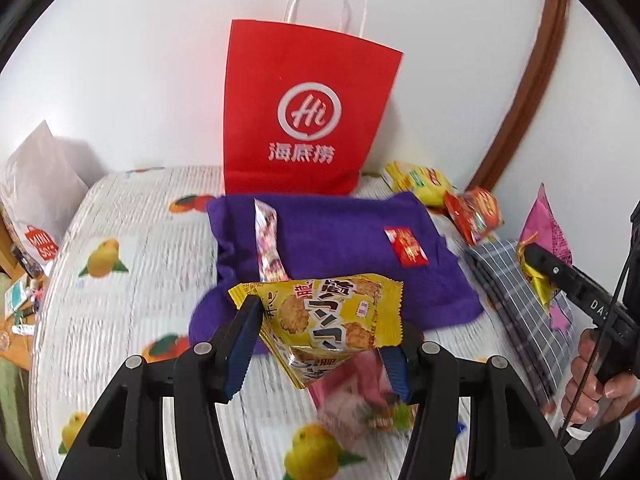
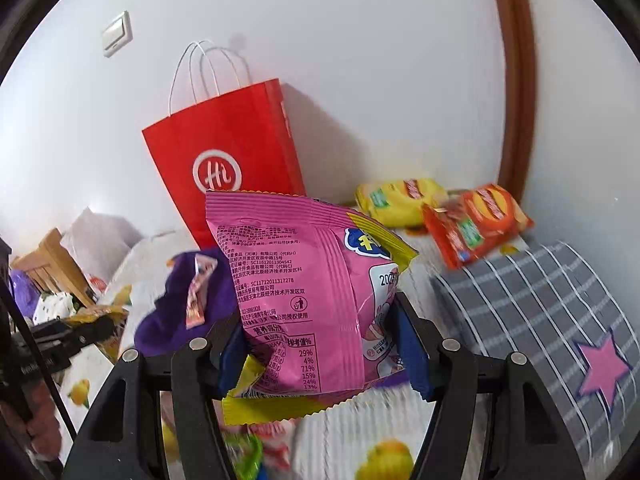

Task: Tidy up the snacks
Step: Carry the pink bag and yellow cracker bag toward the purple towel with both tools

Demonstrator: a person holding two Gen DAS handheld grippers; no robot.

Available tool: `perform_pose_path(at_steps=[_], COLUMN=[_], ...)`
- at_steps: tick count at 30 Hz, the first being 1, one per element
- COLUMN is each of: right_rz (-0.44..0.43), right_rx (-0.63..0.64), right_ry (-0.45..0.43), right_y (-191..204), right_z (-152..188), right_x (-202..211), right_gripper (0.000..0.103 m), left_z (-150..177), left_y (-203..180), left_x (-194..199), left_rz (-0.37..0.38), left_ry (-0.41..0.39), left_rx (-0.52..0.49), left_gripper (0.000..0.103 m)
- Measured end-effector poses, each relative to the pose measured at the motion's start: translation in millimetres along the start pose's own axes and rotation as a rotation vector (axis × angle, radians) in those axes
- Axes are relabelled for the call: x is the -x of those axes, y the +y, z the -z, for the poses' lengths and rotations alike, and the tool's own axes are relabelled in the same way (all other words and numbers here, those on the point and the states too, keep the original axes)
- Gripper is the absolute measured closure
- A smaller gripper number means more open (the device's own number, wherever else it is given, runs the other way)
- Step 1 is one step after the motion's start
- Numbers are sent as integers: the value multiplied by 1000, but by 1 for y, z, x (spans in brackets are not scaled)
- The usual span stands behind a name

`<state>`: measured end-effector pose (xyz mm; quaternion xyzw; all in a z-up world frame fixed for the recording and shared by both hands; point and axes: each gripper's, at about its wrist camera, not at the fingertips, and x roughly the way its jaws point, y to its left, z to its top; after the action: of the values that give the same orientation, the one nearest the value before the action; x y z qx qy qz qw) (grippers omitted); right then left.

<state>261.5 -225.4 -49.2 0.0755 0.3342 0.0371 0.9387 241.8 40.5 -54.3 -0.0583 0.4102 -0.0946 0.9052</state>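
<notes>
My left gripper point(image 1: 320, 332) is shut on a yellow biscuit packet point(image 1: 324, 320) and holds it above the near edge of a purple cloth point(image 1: 340, 240). A thin snack stick point(image 1: 266, 248) and a small red packet point(image 1: 406, 246) lie on that cloth. My right gripper point(image 2: 320, 344) is shut on a pink snack bag point(image 2: 304, 292), lifted above the table; it also shows at the right of the left wrist view point(image 1: 546, 232). A grey checked cloth point(image 2: 540, 312) lies right of it. A yellow chips bag point(image 2: 400, 200) and an orange chips bag point(image 2: 476, 224) lie at the back.
A red paper bag point(image 1: 304, 112) stands against the white wall behind the purple cloth. The table has a white fruit-print cover point(image 1: 132, 248). A pink packet point(image 1: 360, 396) lies under my left gripper. A white shopping bag point(image 1: 36, 200) and clutter sit off the table's left.
</notes>
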Motion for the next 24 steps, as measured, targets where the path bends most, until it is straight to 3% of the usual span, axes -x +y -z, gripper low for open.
perform_pose_path(at_steps=[5, 11, 15, 24], right_rz=[-33, -33, -97, -38], right_rx=[-21, -36, -72, 13], right_ry=[30, 61, 69, 36], right_y=[3, 3, 2, 9], right_z=[-10, 1, 14, 25], right_x=[-40, -86, -103, -103], right_gripper=[38, 38, 38, 38], left_z=[-13, -15, -12, -3], left_y=[1, 7, 10, 21], left_x=[-23, -55, -75, -93], left_rz=[-17, -32, -48, -66], left_ry=[-6, -7, -2, -19], left_rx=[14, 45, 60, 99], left_gripper=[49, 49, 49, 49])
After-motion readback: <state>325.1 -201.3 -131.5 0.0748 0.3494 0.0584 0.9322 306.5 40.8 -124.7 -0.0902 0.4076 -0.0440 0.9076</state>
